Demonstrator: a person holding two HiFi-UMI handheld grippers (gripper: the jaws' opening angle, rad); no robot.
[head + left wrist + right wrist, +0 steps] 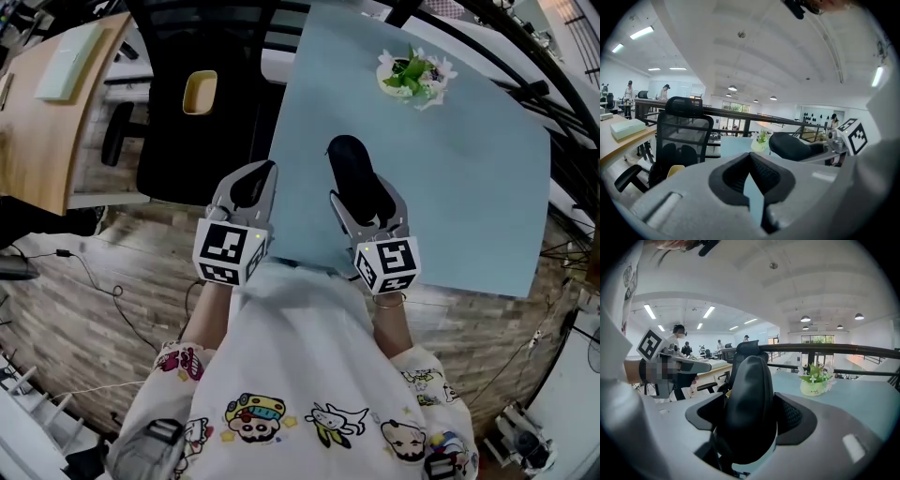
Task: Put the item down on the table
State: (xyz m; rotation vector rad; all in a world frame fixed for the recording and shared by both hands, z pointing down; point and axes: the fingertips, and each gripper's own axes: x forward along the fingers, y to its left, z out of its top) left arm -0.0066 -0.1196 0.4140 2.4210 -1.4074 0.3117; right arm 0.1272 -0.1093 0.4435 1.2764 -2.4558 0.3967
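Note:
A smooth black oval item (356,173) sticks out forward from my right gripper (367,202), over the near part of the light blue table (469,187). In the right gripper view the item (747,408) fills the gap between the black pads, and the right gripper (751,425) is shut on it. My left gripper (248,186) hangs at the table's left edge, level with the right one. Its pads meet with nothing held, so the left gripper (751,177) is shut. From there the item (790,145) shows to the right.
A small pot of white flowers (412,75) stands at the table's far side. A black office chair (187,94) sits left of the table, with a wooden desk (47,112) beyond it. Cables lie on the wooden floor (103,291).

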